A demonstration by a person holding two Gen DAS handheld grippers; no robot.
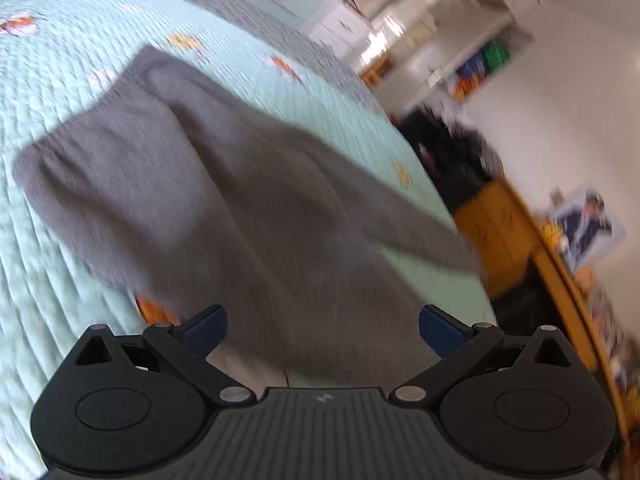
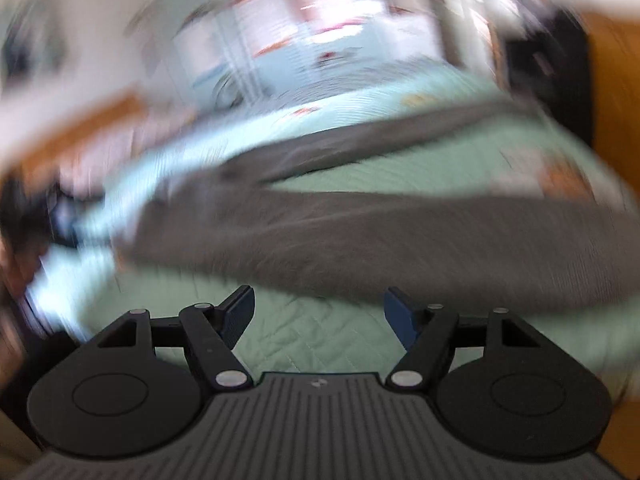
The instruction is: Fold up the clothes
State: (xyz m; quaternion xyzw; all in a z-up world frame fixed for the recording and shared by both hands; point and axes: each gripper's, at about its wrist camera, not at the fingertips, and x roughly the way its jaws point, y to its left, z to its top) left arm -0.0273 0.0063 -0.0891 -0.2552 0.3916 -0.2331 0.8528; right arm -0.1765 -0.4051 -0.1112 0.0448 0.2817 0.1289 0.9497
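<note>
Your mint quilted bedspread (image 1: 60,92) fills both views, and the grey trousers (image 1: 192,200) lie spread flat across it, one leg reaching toward the bed's edge. Your left gripper (image 1: 323,328) hangs wide open over the fabric, holding nothing. Your right gripper (image 2: 319,312), in a heavily blurred view, is open and empty too.

The garment (image 1: 224,208) lies spread on the bed quilt (image 1: 60,80), its two legs running from the waist toward the quilt's right edge, with the wooden furniture (image 1: 504,232) beyond that edge and the shelves (image 1: 372,12) behind the quilt's far end.
</note>
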